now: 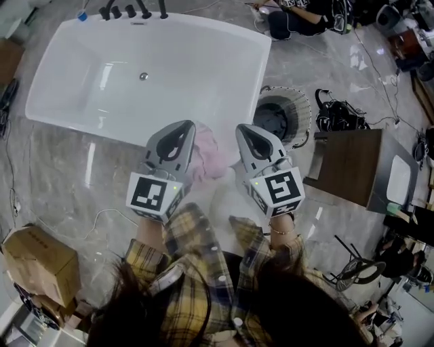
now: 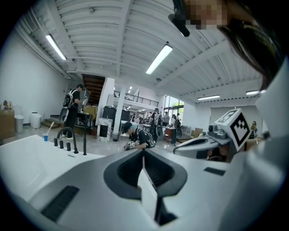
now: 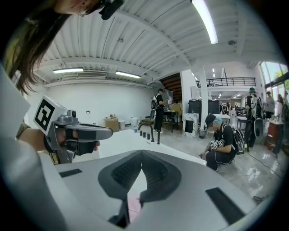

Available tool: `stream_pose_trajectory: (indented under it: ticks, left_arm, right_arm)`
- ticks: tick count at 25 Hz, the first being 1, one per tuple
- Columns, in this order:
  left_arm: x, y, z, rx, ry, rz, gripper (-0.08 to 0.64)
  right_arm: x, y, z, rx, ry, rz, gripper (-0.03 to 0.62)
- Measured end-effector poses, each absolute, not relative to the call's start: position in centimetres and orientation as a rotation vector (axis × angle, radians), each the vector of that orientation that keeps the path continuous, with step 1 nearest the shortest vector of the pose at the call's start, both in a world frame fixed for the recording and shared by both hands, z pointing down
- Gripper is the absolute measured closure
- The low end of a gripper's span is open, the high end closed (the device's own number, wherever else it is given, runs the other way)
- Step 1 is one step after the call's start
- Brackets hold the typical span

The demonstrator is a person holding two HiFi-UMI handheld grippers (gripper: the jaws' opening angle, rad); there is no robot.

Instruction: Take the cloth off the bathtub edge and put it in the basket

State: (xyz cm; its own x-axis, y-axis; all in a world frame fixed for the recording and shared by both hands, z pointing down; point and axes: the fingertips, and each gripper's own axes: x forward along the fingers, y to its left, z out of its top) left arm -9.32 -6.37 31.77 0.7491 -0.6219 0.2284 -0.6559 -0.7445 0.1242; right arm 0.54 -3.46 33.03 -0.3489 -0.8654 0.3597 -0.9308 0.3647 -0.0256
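A pink cloth (image 1: 210, 156) lies draped over the near edge of the white bathtub (image 1: 81, 101), showing between my two grippers. My left gripper (image 1: 182, 125) is held level just left of it, jaws shut with nothing in them. To the cloth's right hovers my right gripper (image 1: 245, 130), also shut and holding nothing. The round wire basket (image 1: 283, 116) stands on the floor right of the tub. In the right gripper view a sliver of pink cloth (image 3: 134, 205) shows below the closed jaws (image 3: 142, 153); the left gripper view has its tips (image 2: 143, 152) pointing across the room.
Black taps (image 1: 129, 11) line the tub's far rim. A dark wooden cabinet (image 1: 352, 166) stands to the right, with a black bag (image 1: 336, 112) behind it. Lower left is a cardboard box (image 1: 37, 261). A person crouches beyond the tub (image 1: 295, 17). Cables cross the marble floor.
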Motion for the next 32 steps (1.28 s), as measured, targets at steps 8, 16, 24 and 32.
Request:
stream_pose_trajectory:
  ticks: [8,16,24,32]
  left_arm:
    - [-12.7,-5.6,35.9,2.65,-1.125,0.293,0.535]
    - [-14.7,-4.7,44.9,2.505,-1.136,0.399,0.534]
    - [-15.0,-3.8,53.1,2.424,-1.027,0.462,0.534]
    - [-16.8,-3.3,58.9,2.339,-1.068,0.545,0.532]
  right_arm:
    - [-2.3,-4.0,37.7,1.402,-2.39,0.379,0.577]
    - [-4.4,-4.8,44.8,1.267,-2.424,0.502,0.575]
    - [-6.5,-5.7,50.8,1.184,-2.429,0.619,0.574]
    - [-7.1,-5.5,56.7,1.158,-2.38,0.704,0.557]
